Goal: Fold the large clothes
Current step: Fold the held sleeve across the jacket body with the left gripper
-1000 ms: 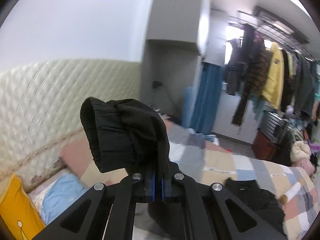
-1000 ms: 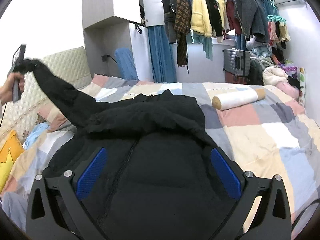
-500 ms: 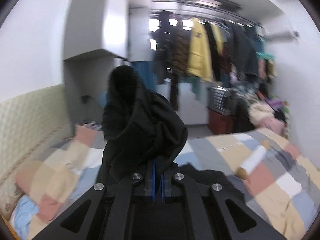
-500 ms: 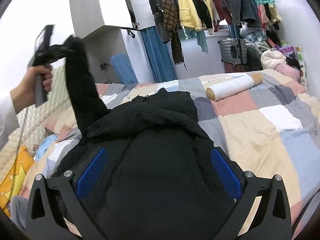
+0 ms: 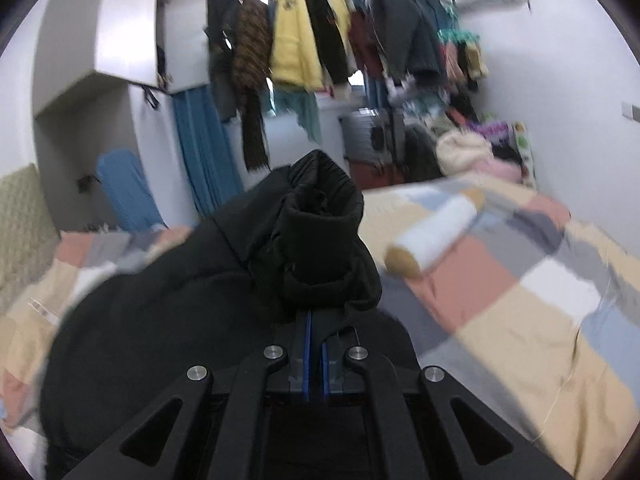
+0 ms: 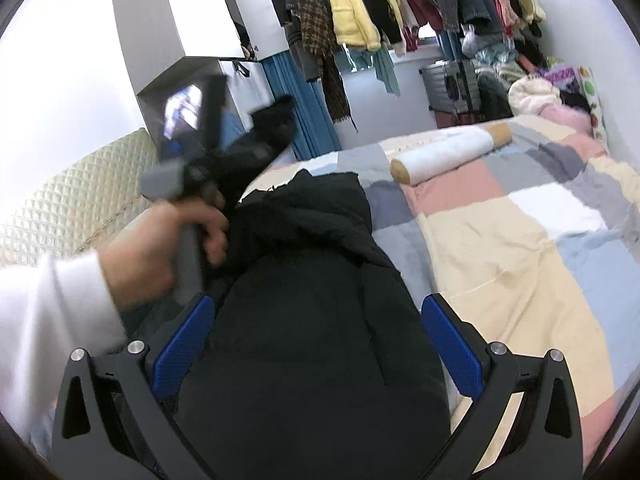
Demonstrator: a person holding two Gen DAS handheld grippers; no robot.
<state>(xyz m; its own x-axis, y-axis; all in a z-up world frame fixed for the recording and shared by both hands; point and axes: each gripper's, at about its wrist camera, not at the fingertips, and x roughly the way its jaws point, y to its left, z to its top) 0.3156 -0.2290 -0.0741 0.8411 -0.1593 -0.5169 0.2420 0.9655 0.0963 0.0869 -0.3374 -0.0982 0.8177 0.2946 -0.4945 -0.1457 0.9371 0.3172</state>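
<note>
A large black padded jacket (image 6: 312, 320) lies spread on the patchwork bed (image 6: 520, 248). My left gripper (image 5: 315, 320) is shut on the jacket's black sleeve (image 5: 320, 240), cuff bunched above the jaws, held over the jacket body (image 5: 160, 320). In the right wrist view the left gripper (image 6: 208, 160) and the hand holding it carry the sleeve (image 6: 264, 136) above the jacket's left side. My right gripper (image 6: 316, 344) is open, its blue pads (image 6: 450, 346) apart over the lower jacket, holding nothing.
A white and tan bolster (image 6: 448, 154) lies across the bed beyond the jacket. A quilted headboard (image 6: 72, 200) runs along the left. Hanging clothes (image 6: 360, 4), a blue curtain (image 6: 312, 120) and a suitcase (image 6: 452, 80) stand past the bed's far end.
My left gripper has swung the sleeve from the headboard side, up and across toward the middle of the jacket. The right gripper has stayed open over the lower jacket.
</note>
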